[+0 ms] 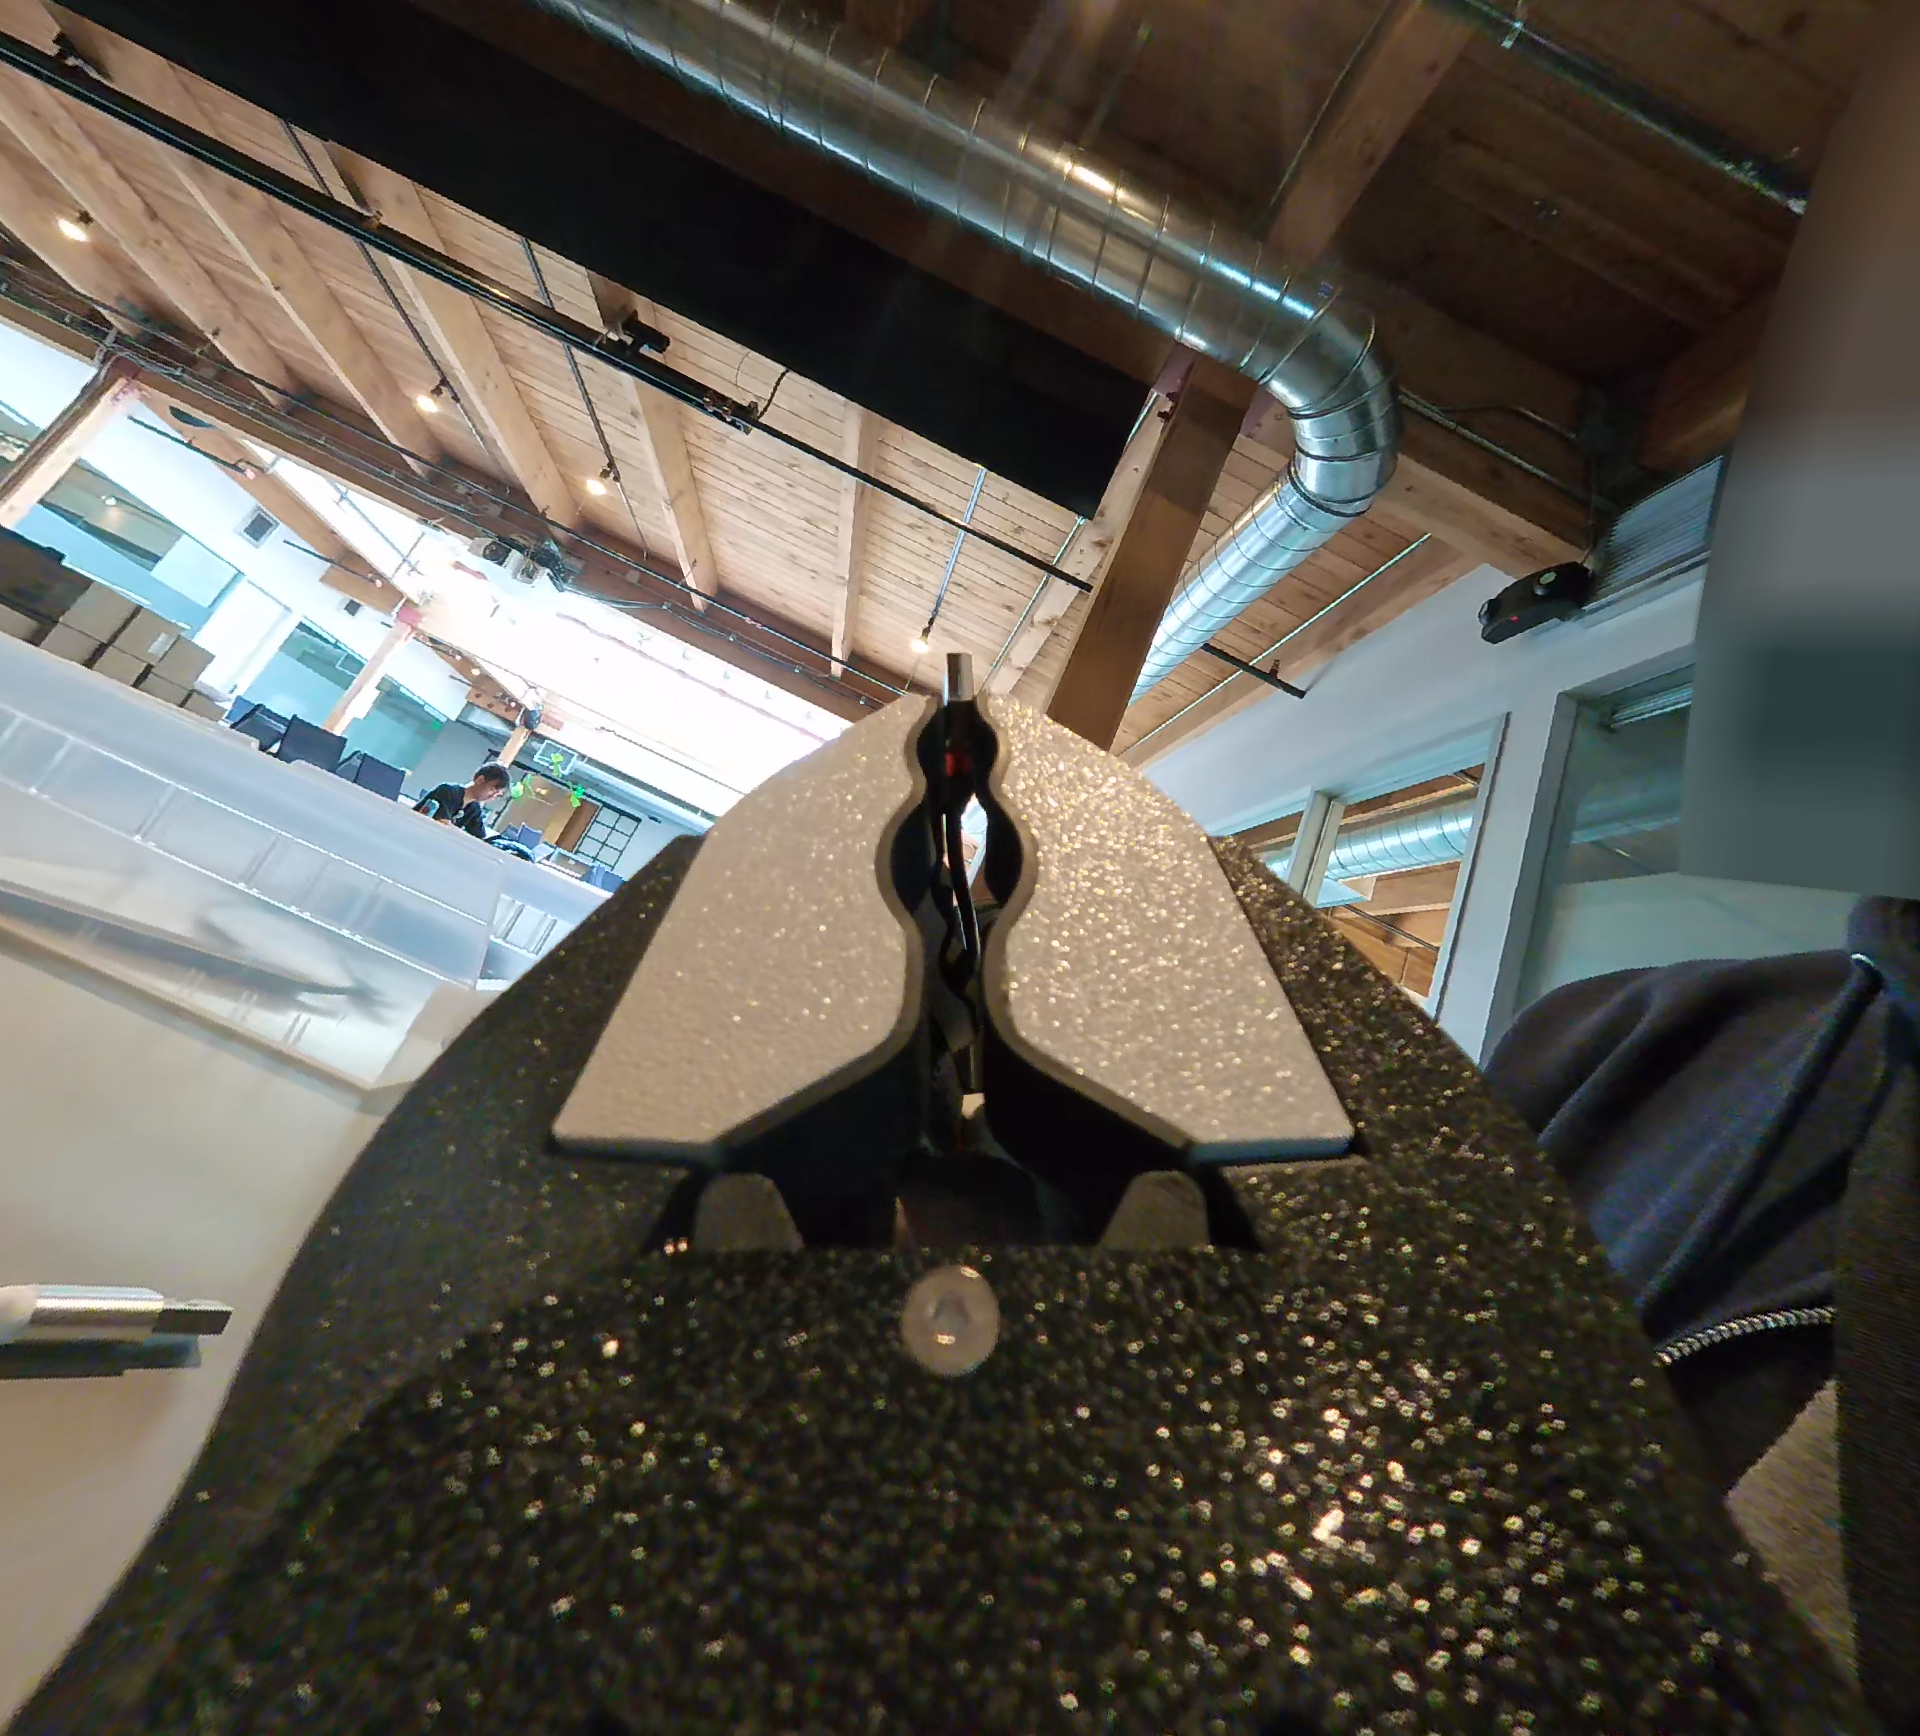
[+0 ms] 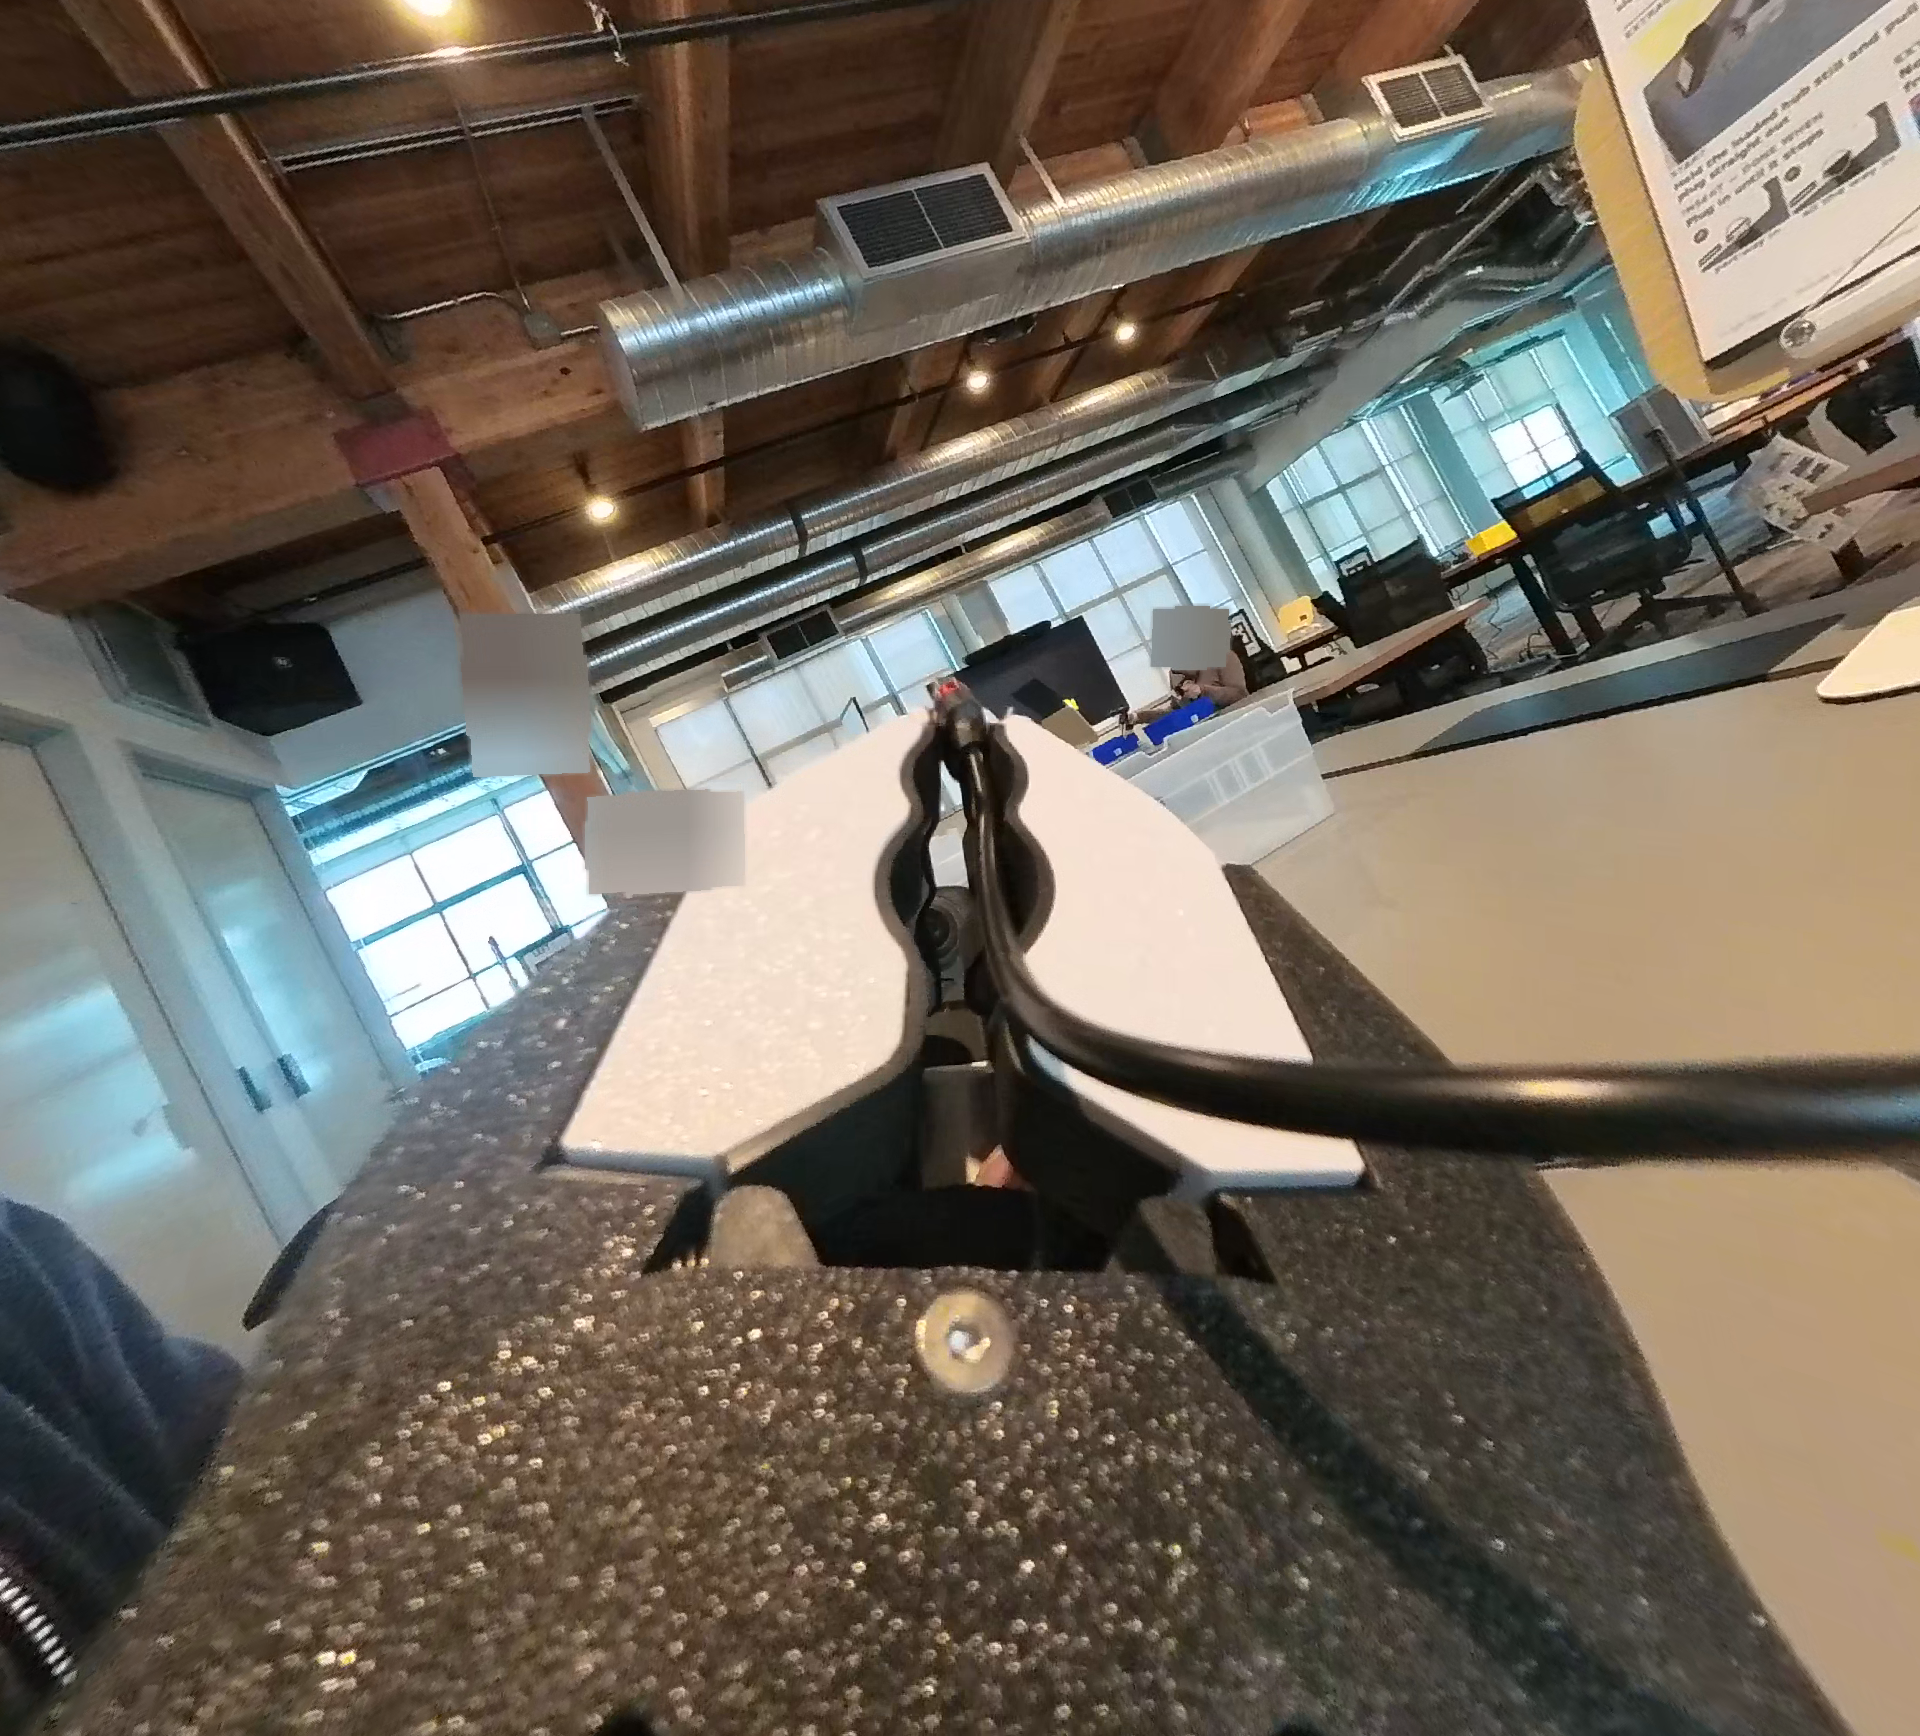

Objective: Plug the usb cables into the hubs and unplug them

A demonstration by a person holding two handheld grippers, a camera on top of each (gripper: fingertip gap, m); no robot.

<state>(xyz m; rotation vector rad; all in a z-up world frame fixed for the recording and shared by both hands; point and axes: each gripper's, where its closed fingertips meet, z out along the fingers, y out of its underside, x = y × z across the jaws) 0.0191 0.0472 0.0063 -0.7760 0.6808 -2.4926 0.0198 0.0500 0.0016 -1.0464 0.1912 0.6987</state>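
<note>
both cameras tilted up toward ceiling beams and ducts; little table shows. left gripper (image 1: pixel 957 699) clamped narrow on a usb plug (image 1: pixel 958 687), its metal tip poking past the fingertips, thin black lead running back between the fingers. right gripper (image 2: pixel 966 722) pinched on a black cable (image 2: pixel 1195 1068) near its connector; connector end small, with a red spot, type hard to make out. cable sweeps off right, cut by frame edge. silver hub (image 1: pixel 114 1319) lies on grey table (image 1: pixel 156 1115), lower left, cropped and blurred. clear plastic bin (image 2: pixel 1262 787) behind, contents unclear.
</note>
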